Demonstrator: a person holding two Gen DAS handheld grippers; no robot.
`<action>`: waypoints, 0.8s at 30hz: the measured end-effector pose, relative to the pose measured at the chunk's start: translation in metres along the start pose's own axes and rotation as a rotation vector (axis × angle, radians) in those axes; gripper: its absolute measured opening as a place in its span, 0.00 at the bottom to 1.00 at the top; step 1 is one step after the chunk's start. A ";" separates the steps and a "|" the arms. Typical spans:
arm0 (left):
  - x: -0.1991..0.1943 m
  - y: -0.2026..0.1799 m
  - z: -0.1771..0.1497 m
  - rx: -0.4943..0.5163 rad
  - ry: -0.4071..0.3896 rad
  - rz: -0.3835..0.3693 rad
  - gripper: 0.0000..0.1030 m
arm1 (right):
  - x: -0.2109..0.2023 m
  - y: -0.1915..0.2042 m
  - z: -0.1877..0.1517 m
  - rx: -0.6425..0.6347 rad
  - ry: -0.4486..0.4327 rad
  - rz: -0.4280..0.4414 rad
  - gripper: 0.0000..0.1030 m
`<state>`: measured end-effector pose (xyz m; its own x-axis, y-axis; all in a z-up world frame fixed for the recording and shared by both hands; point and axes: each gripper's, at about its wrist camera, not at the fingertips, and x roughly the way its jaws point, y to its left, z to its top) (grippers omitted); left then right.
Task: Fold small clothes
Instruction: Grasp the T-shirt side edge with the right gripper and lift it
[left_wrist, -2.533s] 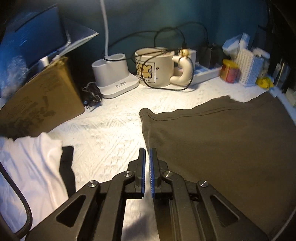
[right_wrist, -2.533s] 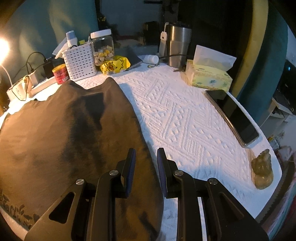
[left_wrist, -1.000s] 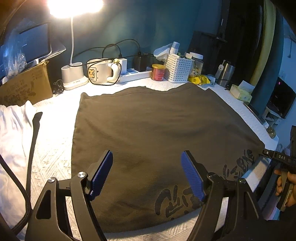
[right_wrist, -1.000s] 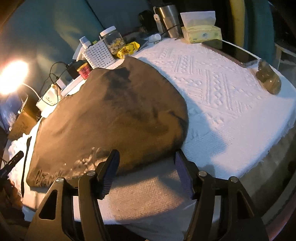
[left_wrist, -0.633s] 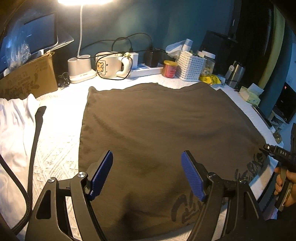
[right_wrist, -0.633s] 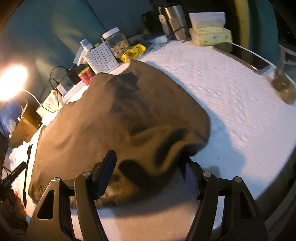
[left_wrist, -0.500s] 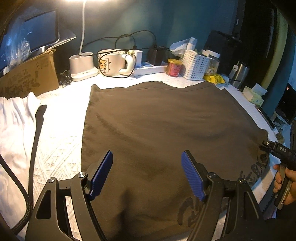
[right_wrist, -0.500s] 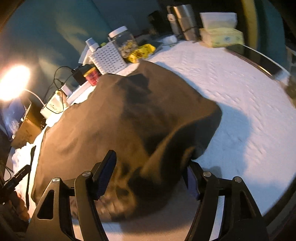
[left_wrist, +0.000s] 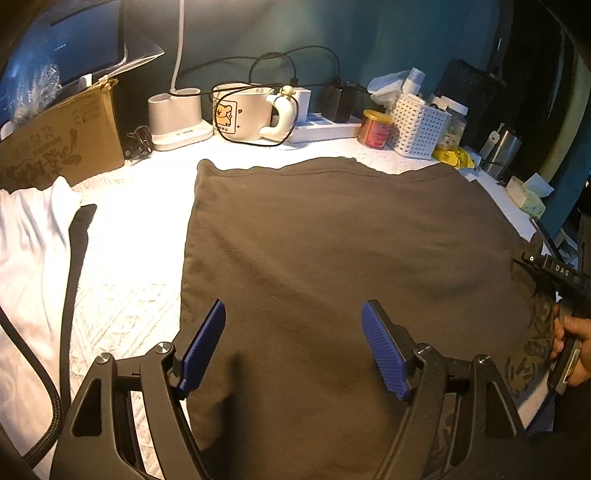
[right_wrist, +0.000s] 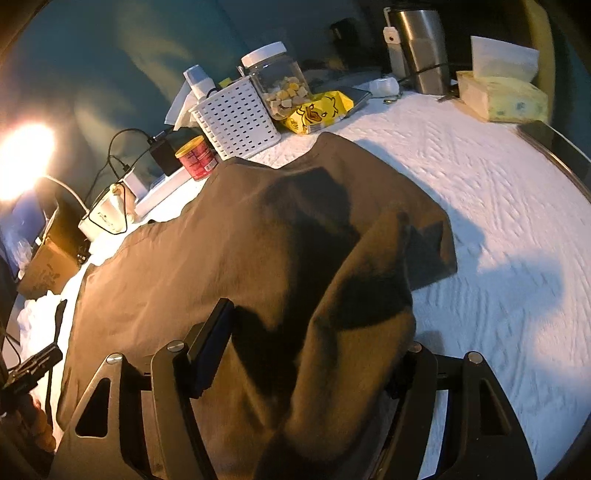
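A dark brown garment lies spread on the white textured cloth. My left gripper is wide open just above its near left part, holding nothing. My right gripper is open; a raised fold of the same garment lies between and over its jaws, hiding the right finger. The garment's right sleeve is folded inward. In the left wrist view the right gripper and the hand holding it show at the garment's right edge.
A white garment with a black strap lies at left. At the back stand a cardboard box, lamp base, mug, power strip, red tin, white basket, jar, steel tumbler and tissue box.
Both grippers opened wide and pulled back to the garment's near edge. The right gripper then moved in under the right edge, which has lifted into a fold over its jaws.
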<state>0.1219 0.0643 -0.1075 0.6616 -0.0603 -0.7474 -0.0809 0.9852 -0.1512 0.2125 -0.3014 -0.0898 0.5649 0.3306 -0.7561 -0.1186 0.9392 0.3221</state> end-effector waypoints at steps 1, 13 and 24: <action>0.001 0.001 0.001 -0.003 0.001 0.000 0.74 | 0.002 0.002 0.001 -0.011 0.002 -0.005 0.67; 0.003 0.018 0.002 -0.027 -0.013 -0.018 0.74 | 0.019 0.043 0.010 -0.240 0.043 -0.052 0.17; -0.009 0.039 -0.003 -0.048 -0.059 -0.032 0.74 | -0.013 0.114 0.029 -0.387 -0.058 -0.011 0.17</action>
<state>0.1105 0.1031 -0.1086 0.7073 -0.0803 -0.7024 -0.0938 0.9741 -0.2058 0.2153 -0.2014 -0.0267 0.6115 0.3246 -0.7216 -0.4050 0.9119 0.0671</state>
